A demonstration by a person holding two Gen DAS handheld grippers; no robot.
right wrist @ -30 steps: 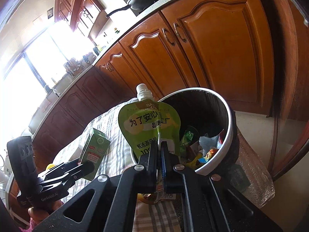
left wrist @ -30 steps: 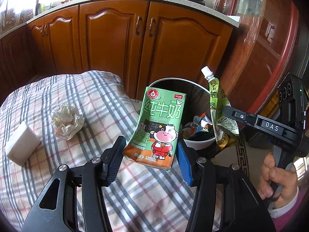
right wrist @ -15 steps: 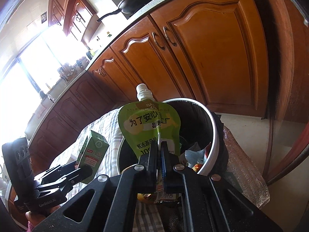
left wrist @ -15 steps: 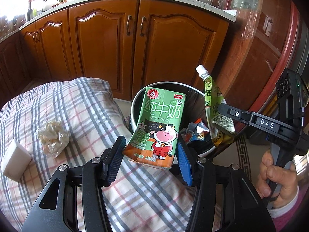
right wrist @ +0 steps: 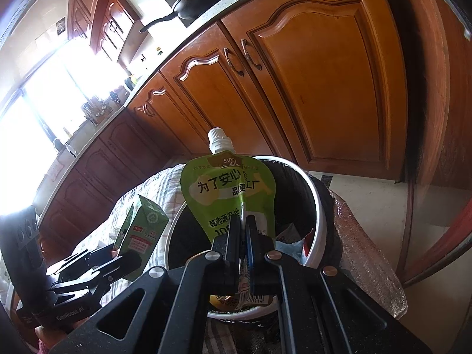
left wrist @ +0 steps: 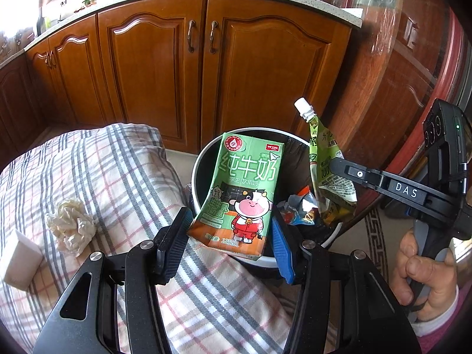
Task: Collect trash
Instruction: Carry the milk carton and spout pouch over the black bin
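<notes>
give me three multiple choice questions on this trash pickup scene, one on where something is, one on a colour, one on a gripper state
1. Where is the crumpled tissue?
A. inside the bin
B. on the checked cloth
C. on the countertop

2. What colour is the cap of the spout pouch?
A. white
B. red
C. black

3. How is the right gripper?
A. wide open, empty
B. shut on the milk carton
C. shut on the spout pouch

Answers:
1 B: the tissue lies on the checked cloth, beside a white block, apart from the bin.
2 A: the screw cap at the top of the green pouch is white.
3 C: its jaws pinch the lower part of the pouch over the bin, while the milk carton sits between the pads of the left gripper.
</notes>
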